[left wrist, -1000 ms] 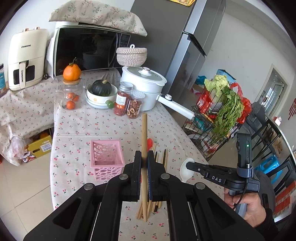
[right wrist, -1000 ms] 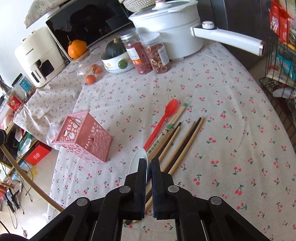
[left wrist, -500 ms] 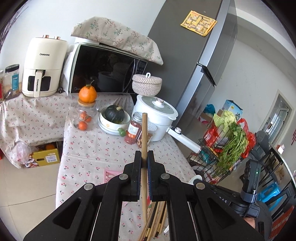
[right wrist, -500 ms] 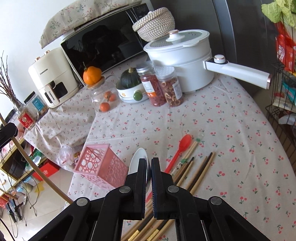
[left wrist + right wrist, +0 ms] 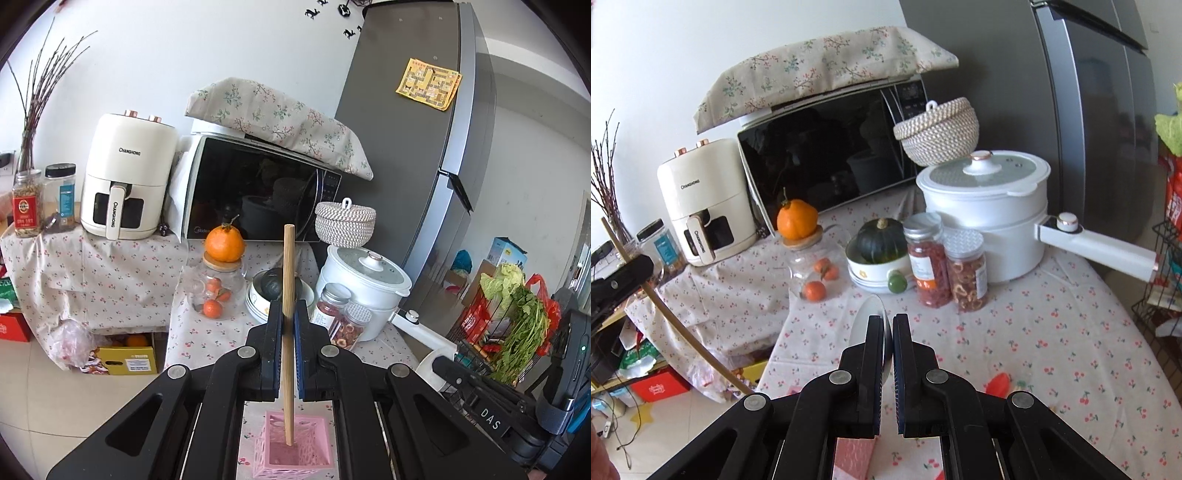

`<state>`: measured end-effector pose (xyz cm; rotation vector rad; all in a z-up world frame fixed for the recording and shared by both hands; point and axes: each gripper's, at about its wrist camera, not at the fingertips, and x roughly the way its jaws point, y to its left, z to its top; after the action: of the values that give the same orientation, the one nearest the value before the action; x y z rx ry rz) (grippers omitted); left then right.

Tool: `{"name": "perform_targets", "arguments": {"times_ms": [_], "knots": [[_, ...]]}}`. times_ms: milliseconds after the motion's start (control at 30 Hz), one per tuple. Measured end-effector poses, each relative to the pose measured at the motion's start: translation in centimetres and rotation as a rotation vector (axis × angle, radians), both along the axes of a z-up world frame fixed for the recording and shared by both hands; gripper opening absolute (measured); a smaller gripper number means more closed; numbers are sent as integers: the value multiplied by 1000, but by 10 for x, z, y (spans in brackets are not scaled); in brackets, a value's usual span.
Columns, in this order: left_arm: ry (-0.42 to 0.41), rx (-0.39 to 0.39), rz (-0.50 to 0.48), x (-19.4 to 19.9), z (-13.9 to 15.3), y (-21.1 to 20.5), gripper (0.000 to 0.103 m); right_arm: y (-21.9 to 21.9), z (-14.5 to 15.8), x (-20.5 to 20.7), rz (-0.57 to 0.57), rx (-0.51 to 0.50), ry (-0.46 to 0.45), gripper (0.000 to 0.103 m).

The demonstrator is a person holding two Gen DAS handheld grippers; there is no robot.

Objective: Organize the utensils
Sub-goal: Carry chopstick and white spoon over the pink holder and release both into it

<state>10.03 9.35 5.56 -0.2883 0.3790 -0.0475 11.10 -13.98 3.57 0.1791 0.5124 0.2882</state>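
Clamping a wooden chopstick (image 5: 289,332) upright, the left gripper (image 5: 289,325) has its jaws closed tight on the shaft, and the stick's lower tip hangs just over, perhaps just inside, the mouth of the pink perforated basket (image 5: 295,448) near the bottom of that view. The right gripper (image 5: 889,332) is likewise closed, pinching a white spoon (image 5: 870,321) whose pale bowl sticks up on the left of its jaws.

By my reading the job is in its early part: the basket looks empty inside, so nothing seems sorted yet. The chopstick appears about to go in first and the spoon would follow. A red spoon (image 5: 997,382) lies on the cherry-print tablecloth (image 5: 1052,332) near the right gripper, still to be collected; whether more utensils wait below the fingers I cannot tell.

Farther back stand two jars of dried fruit (image 5: 947,266), a dark squash in a bowl (image 5: 881,242), a glass jar topped by an orange (image 5: 809,254) and a white pot with a long handle (image 5: 990,210). Behind them are a microwave (image 5: 831,155) and an air fryer (image 5: 701,199). None of these crowds the basket; the likelier snag is the two grippers meeting over its narrow opening.
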Motion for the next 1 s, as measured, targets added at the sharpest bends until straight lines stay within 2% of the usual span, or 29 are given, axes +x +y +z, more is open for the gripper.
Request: {"name": "perform_targets", "arguments": {"times_ms": [167,333,500,633,700,767,800,867,1000], "knots": [[101,52,-17,27,-30,-6,6,23,-6,18,8,-51,-66,4],[198,30,-54,46,-54,-9,6,43,-28,27,71,-97,-60,4],[246,23,-50,55,-65,-11,6,56,-48,34,96,-156,-20,4],[263,25,-34,55,-66,-11,8,53,-63,42,119,-117,47,7],[278,26,-23,53,-62,-11,19,48,-62,43,122,-82,70,10],[277,17,-2,49,-56,-10,58,39,-55,40,112,-50,76,24],[273,14,12,45,-53,-9,65,34,-50,37,104,-30,76,30],[274,6,16,39,-48,-9,73,22,-43,33,94,6,79,46],[313,29,21,26,-45,-15,83,1,-33,21,53,11,109,55]]}}
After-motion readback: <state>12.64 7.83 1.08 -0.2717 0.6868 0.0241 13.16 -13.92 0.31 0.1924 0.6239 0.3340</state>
